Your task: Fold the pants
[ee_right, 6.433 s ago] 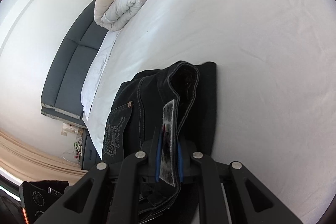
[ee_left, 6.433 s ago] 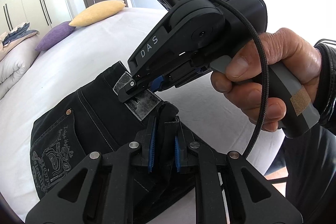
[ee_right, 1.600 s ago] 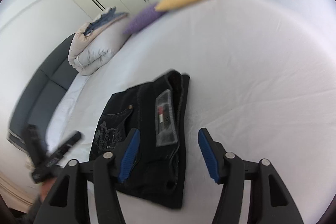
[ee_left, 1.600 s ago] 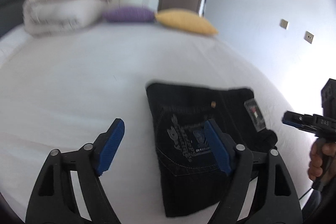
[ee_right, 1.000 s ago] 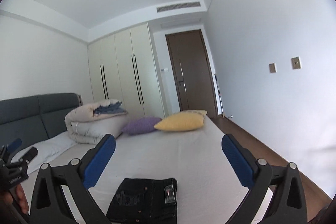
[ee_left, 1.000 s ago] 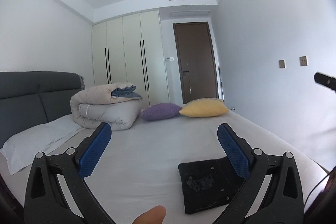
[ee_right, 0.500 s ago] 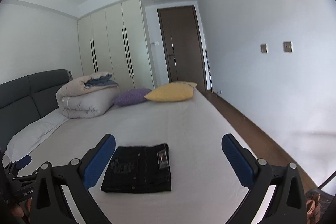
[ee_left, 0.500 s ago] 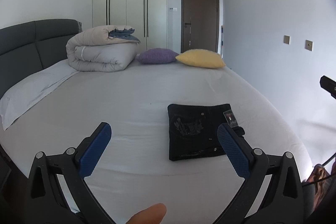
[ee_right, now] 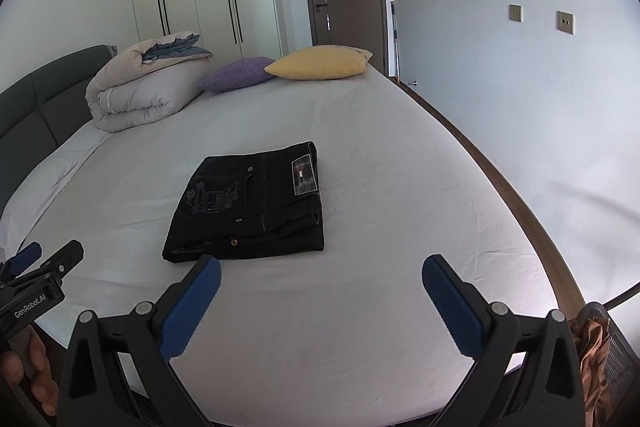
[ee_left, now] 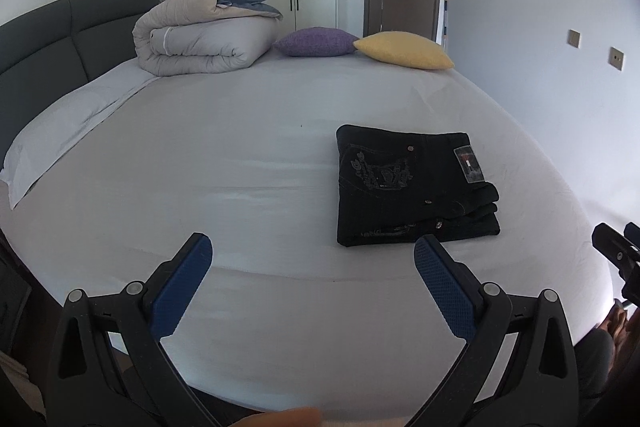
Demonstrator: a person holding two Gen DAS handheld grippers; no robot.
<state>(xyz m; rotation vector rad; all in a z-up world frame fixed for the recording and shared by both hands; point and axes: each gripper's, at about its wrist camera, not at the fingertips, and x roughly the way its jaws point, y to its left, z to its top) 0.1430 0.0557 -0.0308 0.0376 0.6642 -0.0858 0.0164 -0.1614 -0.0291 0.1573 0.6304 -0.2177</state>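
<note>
- Showing a chair (ee_right: 600,355) with brown cloth, only the right view is needed.
- Folded pants (ee_left: 412,187) are seen on the bed (ee_left: 240,155), beyond both spread, empty grippers: left (ee_left: 312,291), right (ee_right: 320,303).

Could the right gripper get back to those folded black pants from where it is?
Probably yes. The right gripper is open and empty, and only bare white sheet lies between it and the folded pants.

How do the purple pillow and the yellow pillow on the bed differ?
The purple pillow is darker and looks smaller than the yellow pillow. The purple pillow lies next to the rolled duvet; the yellow pillow lies nearer the door-side edge. Both rest on the white bed, far from the folded pants.
</note>
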